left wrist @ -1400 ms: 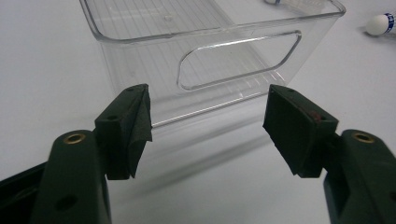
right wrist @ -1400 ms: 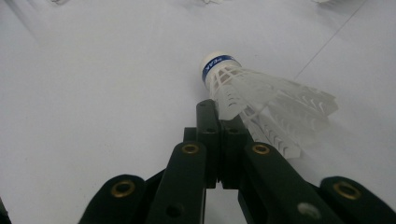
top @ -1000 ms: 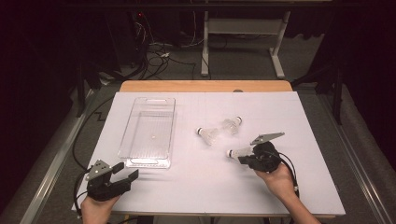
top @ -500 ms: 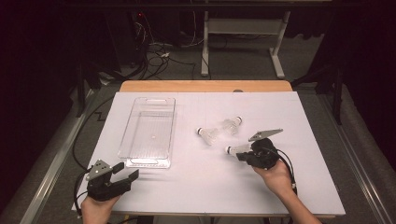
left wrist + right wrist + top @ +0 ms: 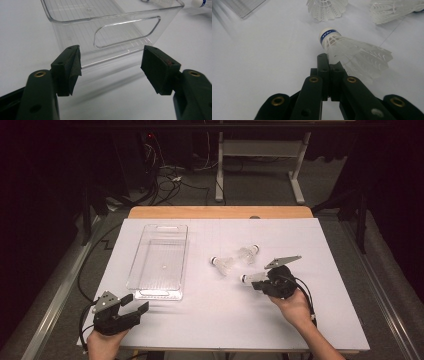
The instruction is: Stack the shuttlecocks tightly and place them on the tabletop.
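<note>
The right hand-held gripper (image 5: 329, 60) is clamped on the feather skirt of a shuttlecock (image 5: 352, 53), whose long axis runs cork-first toward the tray (image 5: 159, 262) off to its left (two more shuttlecocks lie just beyond on the worktop (image 5: 200, 330)). The left hand-held gripper (image 5: 111, 67), jaws apart and empty, waits just before the tray's near end wall.

Bare white table (image 5: 210, 320) lies open between the two hands along the near edge; the clear bin (image 5: 159, 262) stands just ahead of the left gripper (image 5: 135, 306), blocking its straight path forward; two loose shuttlecocks (image 5: 222, 264) (image 5: 248, 253) lie close ahead of the right gripper (image 5: 256, 281); the far right of the table is free.
</note>
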A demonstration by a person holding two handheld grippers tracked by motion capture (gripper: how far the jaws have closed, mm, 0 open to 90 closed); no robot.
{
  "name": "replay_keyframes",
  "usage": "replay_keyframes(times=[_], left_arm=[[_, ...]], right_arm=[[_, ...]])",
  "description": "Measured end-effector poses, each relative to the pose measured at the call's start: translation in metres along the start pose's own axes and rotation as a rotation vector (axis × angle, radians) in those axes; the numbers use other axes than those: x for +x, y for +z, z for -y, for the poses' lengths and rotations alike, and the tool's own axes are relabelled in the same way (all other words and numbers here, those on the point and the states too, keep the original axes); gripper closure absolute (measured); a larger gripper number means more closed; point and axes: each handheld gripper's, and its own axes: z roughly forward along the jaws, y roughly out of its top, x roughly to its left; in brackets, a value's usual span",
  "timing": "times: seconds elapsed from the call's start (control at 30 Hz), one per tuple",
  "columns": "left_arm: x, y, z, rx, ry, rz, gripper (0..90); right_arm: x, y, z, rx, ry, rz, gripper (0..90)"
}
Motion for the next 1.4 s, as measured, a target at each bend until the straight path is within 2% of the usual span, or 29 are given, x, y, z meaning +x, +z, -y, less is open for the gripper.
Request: replay_keyframes(times=[0.87,1.4], left_arm=[[0.000,0.000,0.000,0.001,0.001,0.003,33.0],[0.000,0.000,0.000,0.001,0.002,0.005,33.0]], right_arm=[[-0.001,0.007,-0.017,-0.022,0.008,0.006,90.0],[-0.001,0.014,-0.028,-0.009,0.011,0.019,90.0]])
